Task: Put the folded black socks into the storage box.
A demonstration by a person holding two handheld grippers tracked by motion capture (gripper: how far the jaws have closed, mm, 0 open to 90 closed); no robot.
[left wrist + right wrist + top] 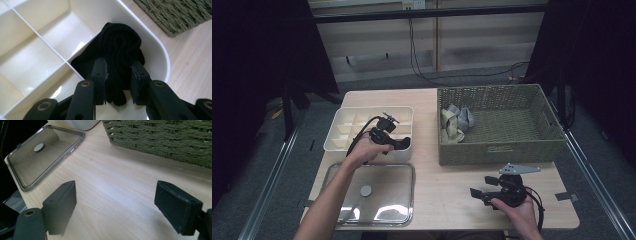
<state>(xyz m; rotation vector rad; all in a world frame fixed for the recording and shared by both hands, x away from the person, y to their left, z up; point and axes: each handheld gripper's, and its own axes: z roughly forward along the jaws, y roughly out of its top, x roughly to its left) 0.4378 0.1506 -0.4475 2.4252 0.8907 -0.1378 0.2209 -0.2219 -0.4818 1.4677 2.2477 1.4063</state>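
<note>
While clamped: left gripper [117,82] squeezes black sock [120,50] in corner compartment of white box [160,50].
Right gripper [125,205]: jaws wide apart, nothing between, above table [112,182].

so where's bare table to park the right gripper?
Free: the light wooden table between the clear plastic lid and the open right gripper, in front of the green woven basket. Crowded: the white divided plastic box, where the left gripper is shut on a black rolled sock in the corner compartment.
</note>
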